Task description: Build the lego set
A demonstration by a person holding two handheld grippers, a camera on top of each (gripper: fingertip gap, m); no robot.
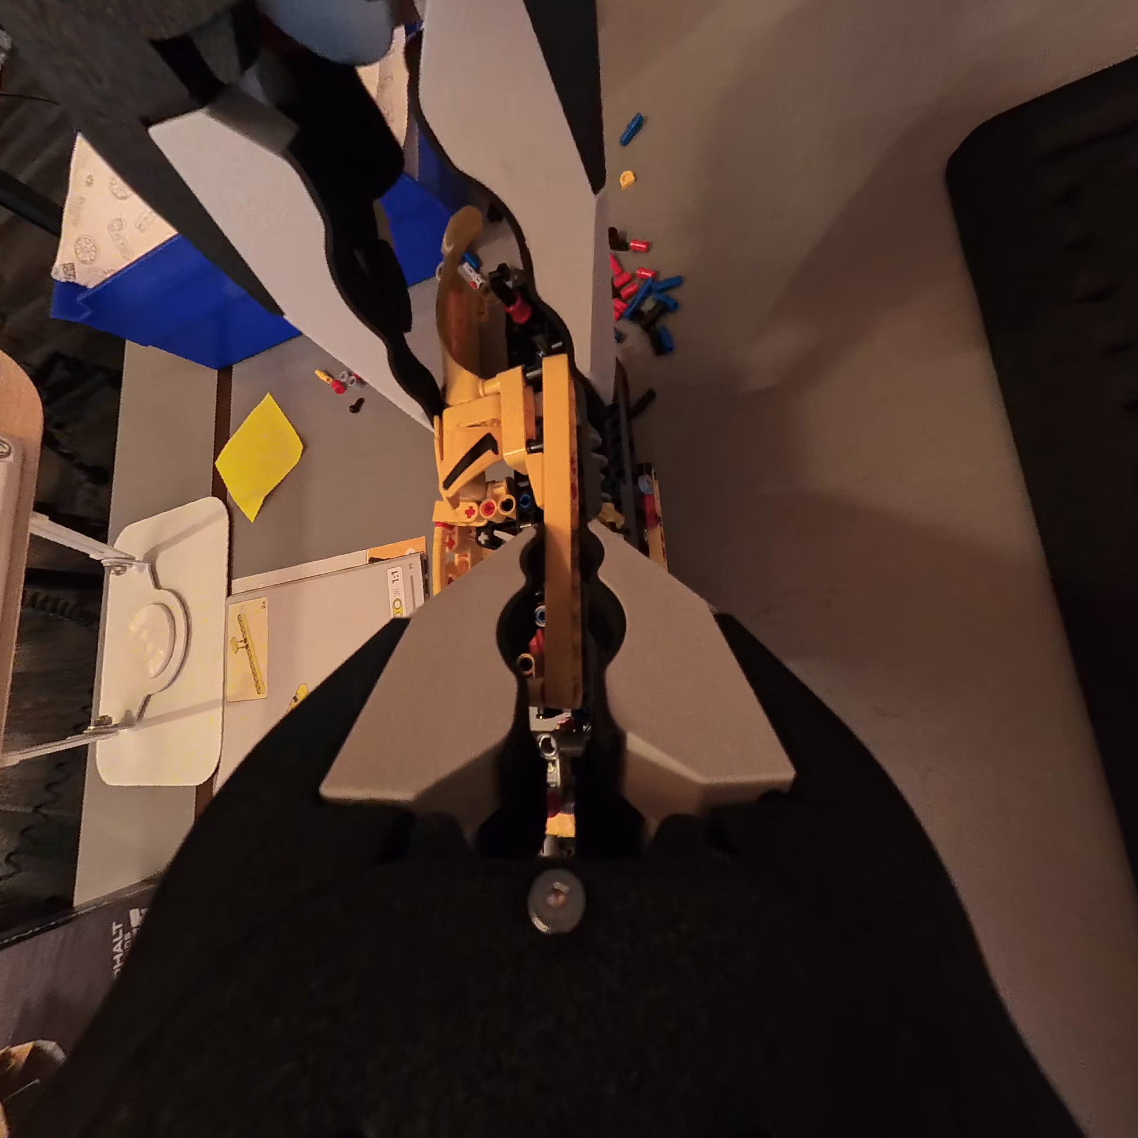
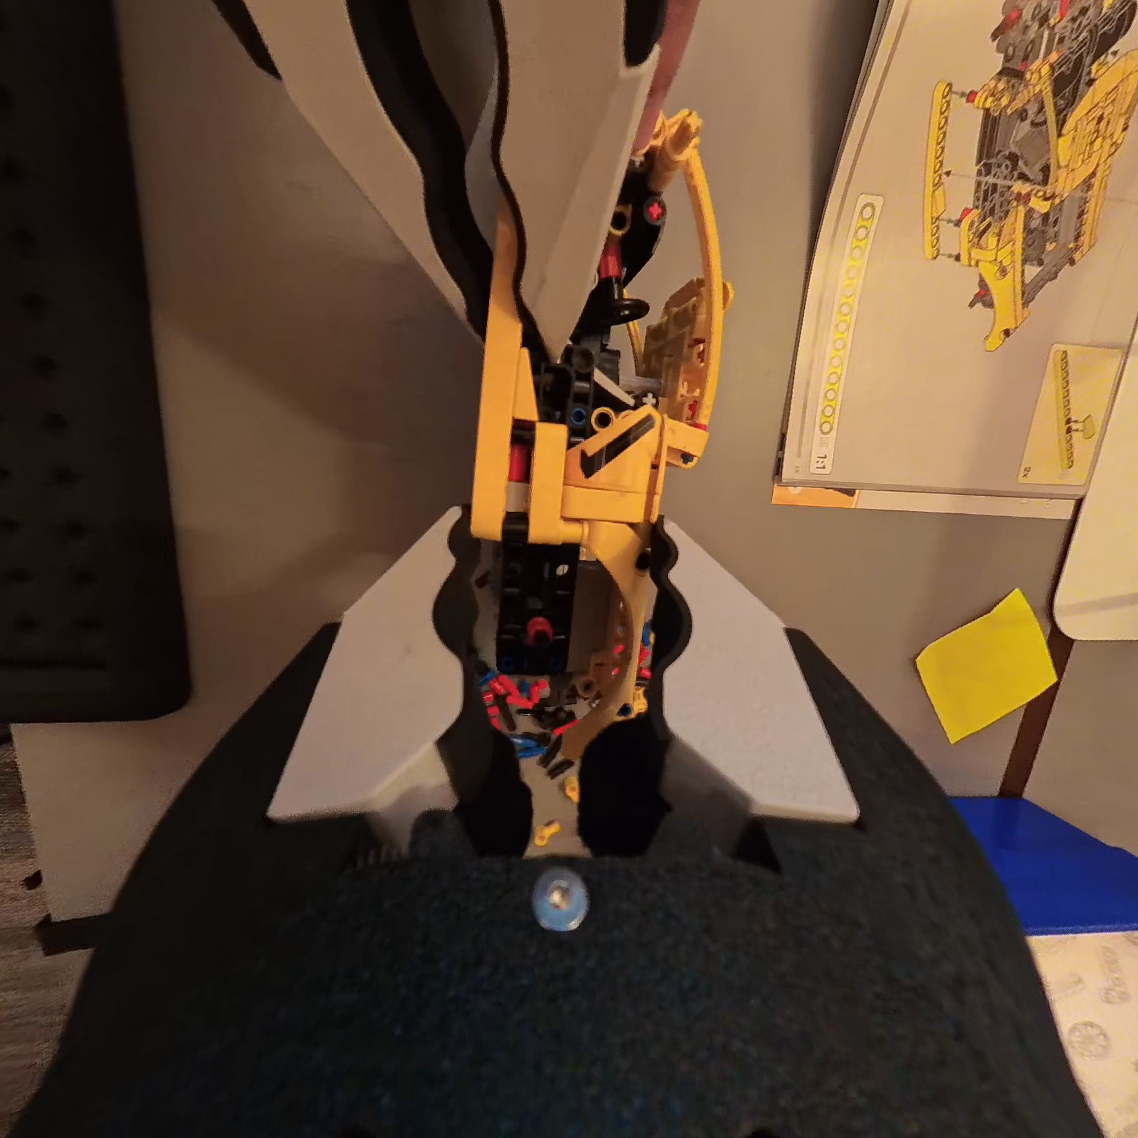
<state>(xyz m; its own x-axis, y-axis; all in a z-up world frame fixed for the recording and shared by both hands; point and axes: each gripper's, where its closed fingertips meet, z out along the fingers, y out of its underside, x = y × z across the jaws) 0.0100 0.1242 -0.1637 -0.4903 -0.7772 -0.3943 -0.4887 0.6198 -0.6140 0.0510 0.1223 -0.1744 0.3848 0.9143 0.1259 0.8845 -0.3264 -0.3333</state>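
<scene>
I have the half-built yellow model [image 1: 492,443] held up off the counter [image 1: 800,431] between both tools, which meet it from opposite ends. My left tool [image 1: 557,542] is pressed together on a long yellow beam [image 1: 557,492] that runs straight away from its camera, so the beam's long axis lies in line with that tool's own reach and passes edge-on between its two sides. My right tool [image 2: 560,523] is closed less tightly, around the black and yellow block at the model's near end [image 2: 542,591], and the body of the model rises straight ahead of it toward the other tool. So the model's length spans from one tool to the other, and neither is clearly nearer to it; both already pinch it. The loose red, blue and black pins [image 1: 643,295] lie on the counter below and beyond the model, and the open instruction booklet [image 2: 960,258] lies flat to my right side, showing a long yellow beam going onto the model's flank. I judge that the next move is a push along or across that beam, and that the right tool must brace the body while the left presses.
</scene>
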